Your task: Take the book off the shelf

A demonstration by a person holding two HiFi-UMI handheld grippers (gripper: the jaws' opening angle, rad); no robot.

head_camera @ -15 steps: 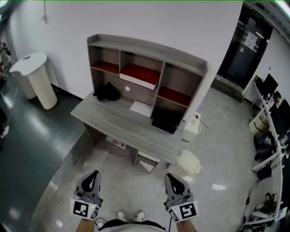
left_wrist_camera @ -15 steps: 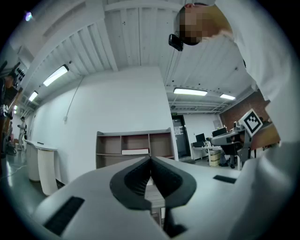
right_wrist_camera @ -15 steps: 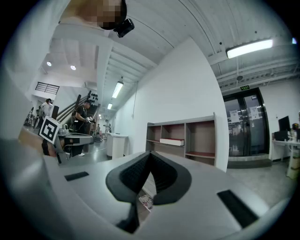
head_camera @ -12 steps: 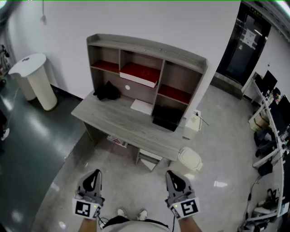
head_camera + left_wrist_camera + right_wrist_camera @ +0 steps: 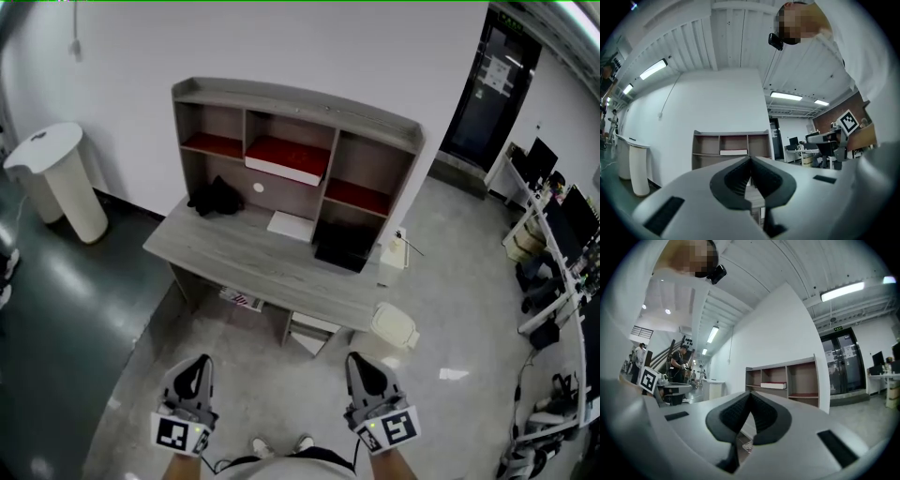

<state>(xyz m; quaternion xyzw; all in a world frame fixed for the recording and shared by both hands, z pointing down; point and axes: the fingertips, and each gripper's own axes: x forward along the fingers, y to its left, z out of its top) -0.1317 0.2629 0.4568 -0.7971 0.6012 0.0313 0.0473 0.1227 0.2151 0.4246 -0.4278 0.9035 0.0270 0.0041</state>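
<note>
**Status: both grippers closed and empty, book on the shelf**

The left gripper (image 5: 193, 364) and the right gripper (image 5: 362, 362) are held low at the near edge of the scene, side by side and well apart from the furniture. On each gripper the two jaws are pressed together along their full length. Nothing sits between them.

The grey wood-grain desk (image 5: 246, 264) stands against the far white wall and carries a grey three-compartment shelf unit (image 5: 298, 98). The red-covered book with white page edges (image 5: 287, 157) lies flat in the middle compartment. From both gripper cameras it appears far ahead, above the closed jaw tips.

Other items:
- A black crumpled object (image 5: 214, 197) lies on the desk, under the left compartment.
- A white flat sheet (image 5: 292, 225) lies on the desk, under the middle compartment.
- A black box (image 5: 343, 246) fills the space under the right compartment.
- A tall white cylindrical bin (image 5: 58, 180) stands on the floor, far left.
- A small white lidded bin (image 5: 395, 328) stands on the floor by the desk's right end.
</note>
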